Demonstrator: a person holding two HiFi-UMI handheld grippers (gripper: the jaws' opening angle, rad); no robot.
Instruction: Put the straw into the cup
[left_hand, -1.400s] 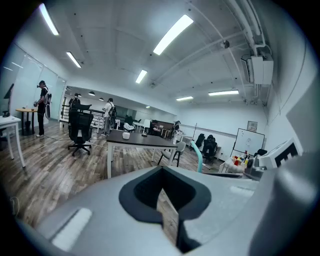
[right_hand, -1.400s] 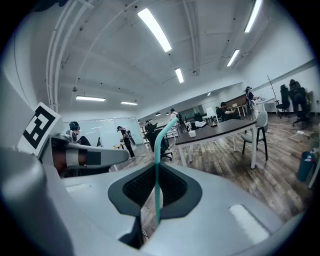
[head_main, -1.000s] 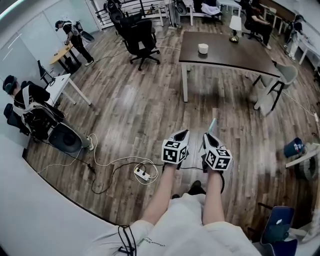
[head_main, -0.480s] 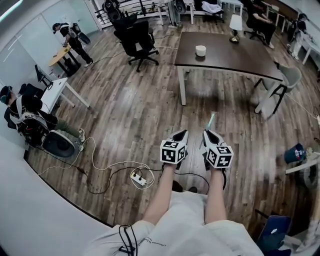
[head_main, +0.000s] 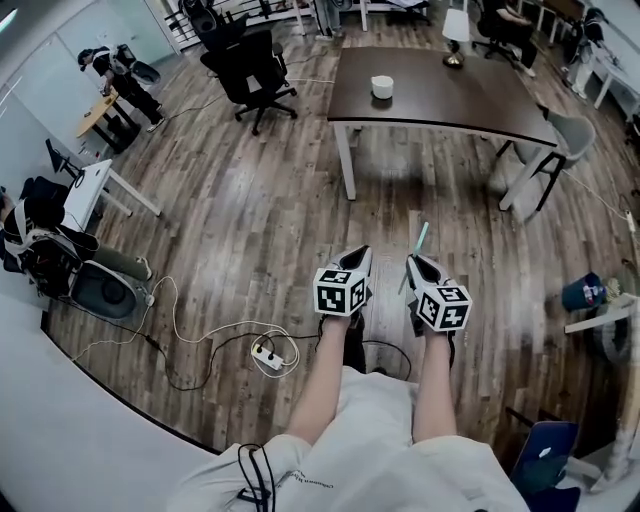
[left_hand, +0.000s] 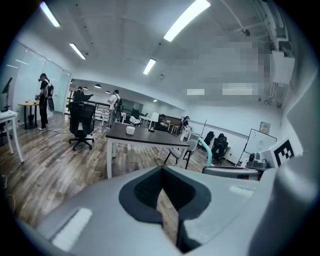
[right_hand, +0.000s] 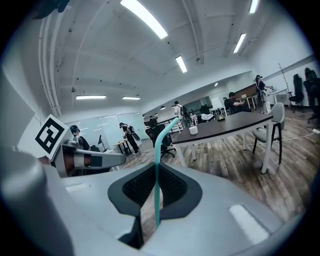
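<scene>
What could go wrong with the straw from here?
1. The straw is thin and pinched only at its lower end by the right gripper, so it might tilt or slip while being carried.
2. The cup is far off on the table and looks small, so the bent tip could miss it.
3. Cables lie on the floor beside the person's feet; tripping seems possible.

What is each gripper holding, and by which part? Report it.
Right gripper: shut on the teal straw, pinching its straight shaft below the bend. Left gripper: shut, holding nothing.
</scene>
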